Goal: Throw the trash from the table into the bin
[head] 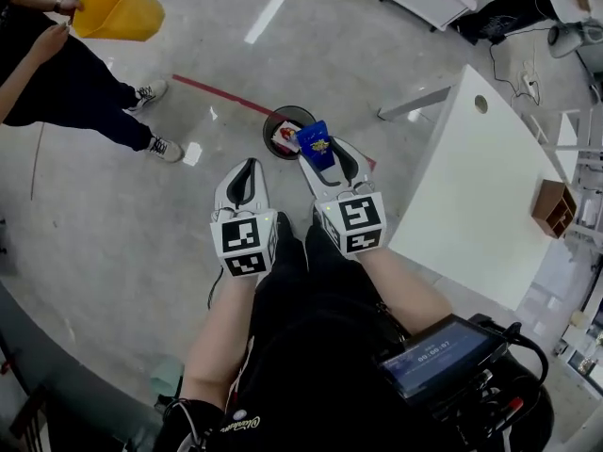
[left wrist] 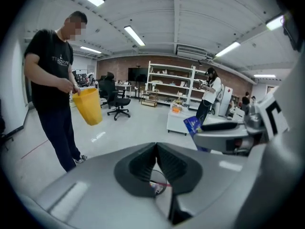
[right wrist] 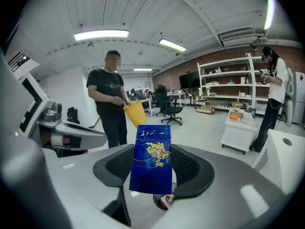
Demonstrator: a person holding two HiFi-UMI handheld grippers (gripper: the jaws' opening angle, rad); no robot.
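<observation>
My right gripper (head: 328, 161) is shut on a blue box with gold print (head: 317, 140), held upright between its pads (right wrist: 193, 168); the blue box (right wrist: 153, 151) fills the gap. It hangs just over the near rim of a black round bin (head: 286, 119) on the floor, which holds red and white trash. In the right gripper view the bin (right wrist: 164, 201) shows below the box. My left gripper (head: 248, 166) sits beside it to the left, short of the bin, shut with nothing held; its pads (left wrist: 169, 162) meet, and the bin (left wrist: 159, 185) shows beneath them.
A white table (head: 480, 186) stands to the right with a brown wooden box (head: 553, 207) past its far edge. A person with a yellow bucket (head: 118, 8) stands at the upper left. A red tape line (head: 217, 92) crosses the floor by the bin.
</observation>
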